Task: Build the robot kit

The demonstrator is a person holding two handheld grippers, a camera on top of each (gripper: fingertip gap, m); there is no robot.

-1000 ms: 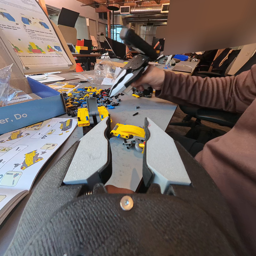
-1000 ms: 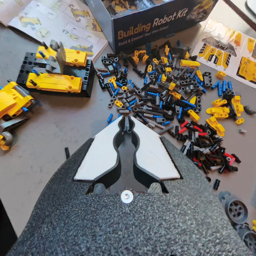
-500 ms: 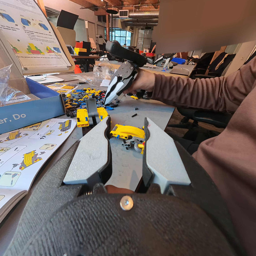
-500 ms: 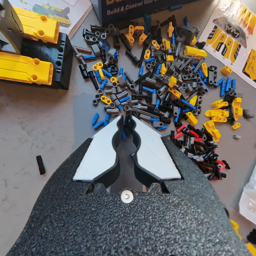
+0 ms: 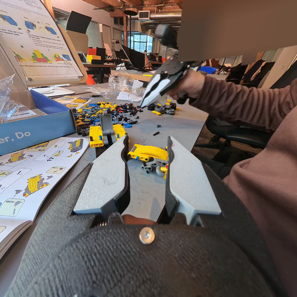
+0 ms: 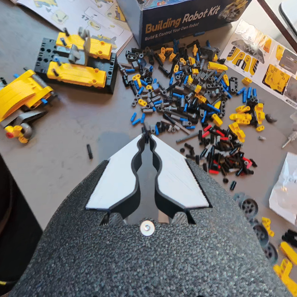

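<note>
My left gripper [image 5: 147, 138] is open and sits low over the grey table, still. A yellow curved assembly [image 5: 147, 152] lies just past its tips; it also shows in the right wrist view [image 6: 20, 96]. My right gripper [image 6: 146, 135] is shut on a small black pin [image 6: 146, 140] and holds it above the near edge of a pile of small blue, black, grey and yellow parts [image 6: 184, 99]. In the left wrist view the right gripper [image 5: 141, 106] hangs raised over the pile [image 5: 109, 112], held by a hand. A yellow and black chassis [image 6: 77, 67] stands left of the pile.
A dark blue kit box [image 6: 184, 20] stands behind the pile, an open instruction booklet [image 5: 32, 168] lies left, and a sticker sheet [image 6: 265, 64] lies right. Grey wheels [image 6: 249, 207] and a plastic bag [image 6: 286, 184] lie near the right. The table edge [image 5: 199, 128] runs along the person's side. The left gripper's tips are roughly 25 cm from the right gripper's.
My right gripper dipped into the pile, closed on a small black pin and has lifted up and back with it. The left gripper has not moved.
</note>
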